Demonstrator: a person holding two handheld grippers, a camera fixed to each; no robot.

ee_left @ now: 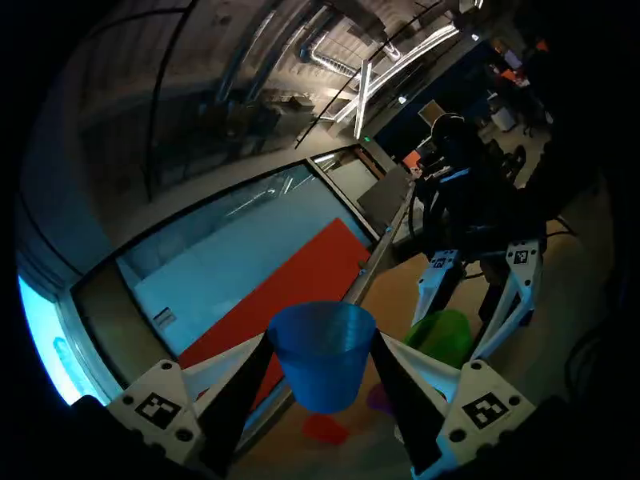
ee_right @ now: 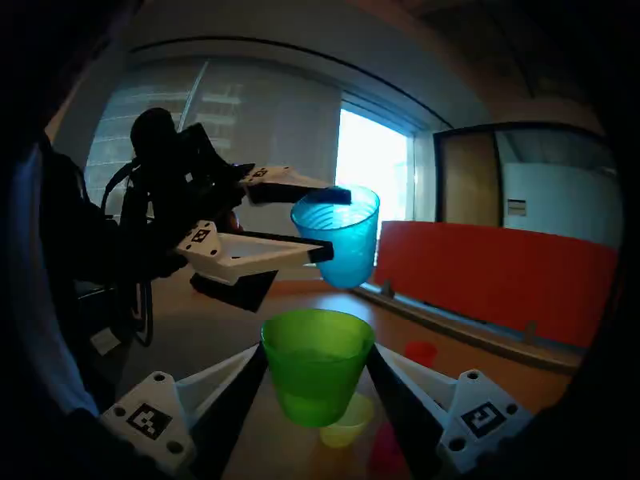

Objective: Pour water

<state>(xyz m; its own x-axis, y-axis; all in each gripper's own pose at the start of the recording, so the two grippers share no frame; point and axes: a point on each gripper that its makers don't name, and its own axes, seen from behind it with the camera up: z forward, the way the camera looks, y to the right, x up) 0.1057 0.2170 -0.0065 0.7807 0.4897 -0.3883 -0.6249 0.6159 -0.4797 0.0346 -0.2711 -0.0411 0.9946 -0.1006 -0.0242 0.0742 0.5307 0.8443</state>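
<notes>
Tool L (ee_left: 322, 342) grips blue cup (ee_left: 323, 370); tool R (ee_right: 318, 350) grips green cup (ee_right: 317, 378).

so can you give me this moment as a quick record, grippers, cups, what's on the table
left gripper: shut on blue cup
right gripper: shut on green cup
blue cup: roughly upright, held higher than the green cup, apart from it
pouring: no stream visible
water level: cannot tell
table: wooden, small red cup and yellow cup standing on it

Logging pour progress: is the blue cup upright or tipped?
Roughly upright: blue cup has rim up, base down, gripped between the left tongs.
</notes>
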